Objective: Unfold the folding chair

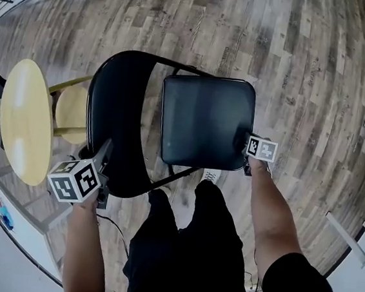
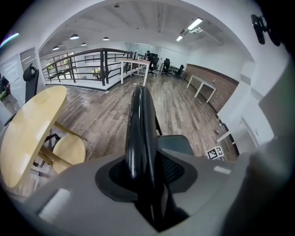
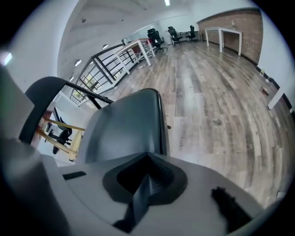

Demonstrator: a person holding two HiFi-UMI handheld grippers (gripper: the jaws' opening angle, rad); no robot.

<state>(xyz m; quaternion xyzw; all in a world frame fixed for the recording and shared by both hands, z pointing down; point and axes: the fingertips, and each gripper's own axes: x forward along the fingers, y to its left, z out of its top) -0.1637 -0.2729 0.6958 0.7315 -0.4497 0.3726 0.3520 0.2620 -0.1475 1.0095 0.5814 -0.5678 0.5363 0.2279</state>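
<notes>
I've got the folding chair [image 1: 172,125] standing on the wood floor [image 1: 294,69] right in front of my legs, in the middle of the head view. It is partly opened: the black backrest [image 1: 117,116] curves down the left, and the padded seat [image 1: 204,122] faces up beside it.

My left gripper [image 1: 103,156], at the lower left, has its fingers clamped on the backrest's near edge. In the left gripper view the glossy black panel runs straight up out of the gap between them.

My right gripper [image 1: 248,146] sits at the seat's right edge. Its fingers are together, and the seat begins just past their tips; I see nothing pinched between them.

I judge the chair stiff and fairly heavy, with a metal frame that pivots on hinges rather than bending. The backrest's finish looks slick, so a grip on its rim could slide. The seat pad looks softer. I'd hold the backrest rim steady and press the seat's front edge, keeping my fingers clear of the hinges. The round yellow table [image 1: 26,119] stands close on the left.
</notes>
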